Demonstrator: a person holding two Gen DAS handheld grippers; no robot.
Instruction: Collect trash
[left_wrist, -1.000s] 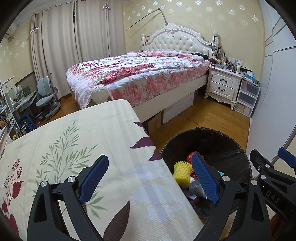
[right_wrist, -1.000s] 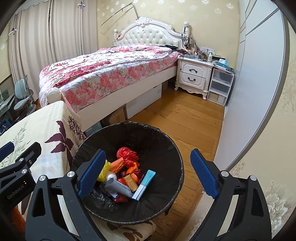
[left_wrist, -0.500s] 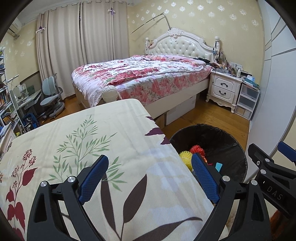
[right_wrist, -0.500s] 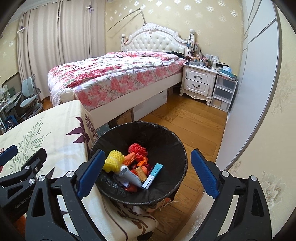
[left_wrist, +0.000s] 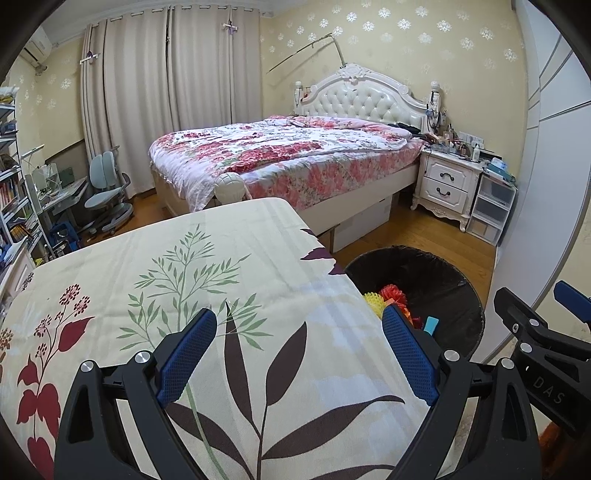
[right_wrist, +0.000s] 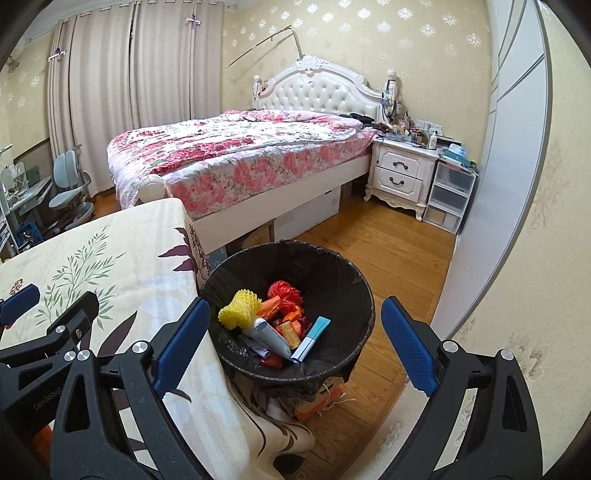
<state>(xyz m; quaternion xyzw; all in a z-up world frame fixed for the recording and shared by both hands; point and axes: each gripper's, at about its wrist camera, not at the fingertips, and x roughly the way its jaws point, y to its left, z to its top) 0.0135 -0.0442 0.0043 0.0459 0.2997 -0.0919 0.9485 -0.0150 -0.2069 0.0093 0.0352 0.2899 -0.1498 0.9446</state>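
Observation:
A black-lined trash bin (right_wrist: 347, 273) stands on the wood floor beside the table's right edge; in the left wrist view the trash bin (left_wrist: 436, 273) shows at right. Inside lie a yellow foam net (right_wrist: 238, 314), a red net (right_wrist: 284, 291), a white tube (right_wrist: 269, 334), a light-blue box (right_wrist: 312, 338) and orange wrappers. My right gripper (right_wrist: 295, 347) hangs open above and in front of the bin, nothing between its fingers. Over the floral tablecloth (left_wrist: 184, 280) my left gripper (left_wrist: 299, 354) is open and holds nothing.
A bed (left_wrist: 288, 155) with a flowered quilt fills the middle of the room. A white nightstand (right_wrist: 400, 177) and plastic drawers (right_wrist: 448, 195) stand at right by a wardrobe wall. A desk chair (left_wrist: 107, 192) and shelves are at far left. Cardboard boxes sit under the bed.
Both grippers have risen and drawn back, so the bin looks smaller and lower and more of the tablecloth shows. Both stayed open with nothing held.

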